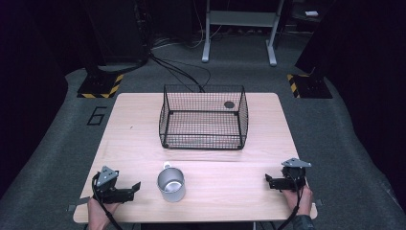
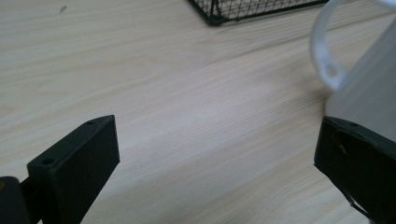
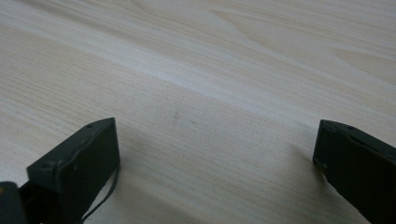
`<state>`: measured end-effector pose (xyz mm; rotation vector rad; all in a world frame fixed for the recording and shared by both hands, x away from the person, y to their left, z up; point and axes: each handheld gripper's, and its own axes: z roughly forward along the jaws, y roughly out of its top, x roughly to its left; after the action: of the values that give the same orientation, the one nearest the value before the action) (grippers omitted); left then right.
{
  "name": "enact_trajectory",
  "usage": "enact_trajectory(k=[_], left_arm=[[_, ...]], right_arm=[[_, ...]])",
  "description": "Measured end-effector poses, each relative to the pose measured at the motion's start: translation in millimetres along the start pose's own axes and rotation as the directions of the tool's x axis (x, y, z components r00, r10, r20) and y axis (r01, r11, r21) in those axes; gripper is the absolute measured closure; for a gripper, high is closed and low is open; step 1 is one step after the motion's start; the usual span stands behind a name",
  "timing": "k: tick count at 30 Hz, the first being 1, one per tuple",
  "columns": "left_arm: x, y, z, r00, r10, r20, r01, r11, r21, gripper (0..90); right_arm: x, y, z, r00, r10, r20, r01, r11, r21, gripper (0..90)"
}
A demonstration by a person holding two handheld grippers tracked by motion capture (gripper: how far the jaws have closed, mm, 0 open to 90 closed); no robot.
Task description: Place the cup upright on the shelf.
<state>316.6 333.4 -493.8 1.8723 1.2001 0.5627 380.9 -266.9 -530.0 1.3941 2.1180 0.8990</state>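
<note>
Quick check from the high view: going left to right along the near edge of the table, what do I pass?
Left gripper, fingers open → metal mug, upright with its handle toward the basket → right gripper, fingers open. The wire basket sits farther back, behind the mug.

The worktop (image 1: 129, 143) is pale wood with fine lengthwise grain and one lighter band across its lower middle. At centre frame the wire basket (image 1: 203, 117) is black, a fine square mesh, with a dark round spot on its far wall. The mug (image 1: 171, 184), lower centre, is silvery grey; in the left gripper view its handle (image 2: 324, 51) looks white. Both claws, left claw (image 1: 135, 186) and right claw (image 1: 268, 179), are matt black. The floor (image 1: 57, 143) is grey carpet, with yellow-and-black hazard stripes (image 1: 115, 85) at upper left and upper right.
</note>
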Motion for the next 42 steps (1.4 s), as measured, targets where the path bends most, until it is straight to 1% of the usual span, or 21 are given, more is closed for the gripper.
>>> enact_trajectory(k=[3,4,7,9,11,13,14,19,21,22,26,27,29,31,32,33,35,37,38,39,42], left_arm=[[-5.6,7.6,-6.0,0.9994,0.007,0.033,-0.006,0.9996,-0.028,0.0],[-7.2,10.4,-8.0,0.9988,0.013,0.047,-0.011,0.9995,-0.03,0.0],[-13.2,17.2,-11.9,0.9969,0.037,0.069,-0.033,0.998,-0.054,0.0],[-16.8,21.7,-14.9,0.9947,0.059,0.084,-0.054,0.9968,-0.059,0.0],[-20.7,25.4,-17.3,0.9924,0.069,0.102,-0.062,0.9954,-0.074,0.0],[-25.6,28.9,-18.9,0.9907,0.083,0.108,-0.074,0.9934,-0.088,0.0],[-28.0,30.9,-20.0,0.989,0.086,0.12,-0.076,0.9934,-0.086,0.0],[-40.0,38.8,-22.0,0.9821,0.114,0.15,-0.097,0.9881,-0.12,0.0],[-44.7,41.5,-21.8,0.9779,0.122,0.169,-0.103,0.9876,-0.118,0.0],[-44.7,41.5,-21.8,0.9779,0.122,0.169,-0.103,0.9876,-0.118,0.0],[-56.1,44.9,-17.6,0.968,0.154,0.198,-0.134,0.9848,-0.111,0.0],[-58.8,45.3,-16.0,0.9662,0.163,0.199,-0.143,0.9835,-0.11,0.0],[-63.9,46.0,-12.8,0.9625,0.168,0.213,-0.149,0.9836,-0.102,0.0],[-69.9,47.5,-9.8,0.9585,0.175,0.225,-0.154,0.9824,-0.105,0.0],[-71.8,48.5,-9.1,0.9563,0.185,0.226,-0.164,0.9803,-0.11,0.0],[-74.4,49.4,-8.5,0.9549,0.185,0.232,-0.163,0.9803,-0.112,0.0],[-79.1,51.6,-6.8,0.949,0.195,0.248,-0.172,0.9787,-0.113,0.0],[-82.3,52.4,-5.3,0.9481,0.202,0.246,-0.179,0.9774,-0.112,0.0],[-85.8,53.7,-3.8,0.9421,0.221,0.252,-0.2,0.9741,-0.105,0.0],[-89.3,54.9,-2.2,0.9382,0.227,0.261,-0.205,0.9725,-0.11,0.0],[-95.6,56.0,0.3,0.9323,0.241,0.27,-0.214,0.9686,-0.127,0.0]], right_arm=[[0.0,0.0,0.0,1.0,0.0,0.0,0.0,1.0,0.0,0.2],[0.0,0.0,0.0,1.0,0.001,0.0,-0.001,1.0,0.0,0.2],[0.0,0.0,0.0,1.0,0.0,0.0,0.0,1.0,0.0,0.2],[0.0,0.0,0.0,1.0,0.0,0.0,0.0,1.0,0.0,0.2],[0.0,0.0,0.0,1.0,0.0,0.0,0.0,1.0,0.0,0.2],[0.0,0.0,0.0,1.0,0.0,0.0,0.0,1.0,0.0,0.2],[0.0,0.0,0.0,1.0,0.001,0.0,-0.001,1.0,0.0,0.2],[0.0,0.0,0.0,1.0,0.001,0.0,-0.001,1.0,0.0,0.2],[0.0,0.0,0.0,1.0,0.001,0.0,-0.001,1.0,0.0,0.2],[0.0,0.0,0.0,1.0,0.001,0.0,-0.001,1.0,0.0,0.2],[-0.1,0.0,0.0,1.0,0.0,-0.002,0.0,1.0,0.0,0.5],[-0.1,0.0,0.0,1.0,0.0,-0.001,0.0,1.0,-0.001,0.5],[-0.1,0.0,0.0,1.0,0.0,-0.002,0.0,1.0,-0.001,0.5],[0.1,0.1,-0.5,1.0,0.0,-0.001,0.0,1.0,0.006,0.5],[0.1,0.0,-0.4,1.0,0.002,-0.001,-0.002,1.0,0.004,0.5],[0.0,0.0,-0.2,1.0,-0.002,-0.001,0.002,1.0,0.001,0.5],[-0.4,-0.1,-0.4,1.0,-0.008,-0.002,0.008,1.0,0.003,0.5],[-0.3,-0.1,-0.4,1.0,-0.006,-0.001,0.006,1.0,0.004,0.5],[-0.1,0.0,-0.4,1.0,-0.002,-0.001,0.002,1.0,0.004,0.5],[-0.3,-0.2,-0.3,1.0,-0.007,-0.001,0.007,1.0,0.001,0.6],[-0.3,-0.2,-0.2,1.0,-0.009,-0.001,0.009,1.0,-0.003,0.6]])
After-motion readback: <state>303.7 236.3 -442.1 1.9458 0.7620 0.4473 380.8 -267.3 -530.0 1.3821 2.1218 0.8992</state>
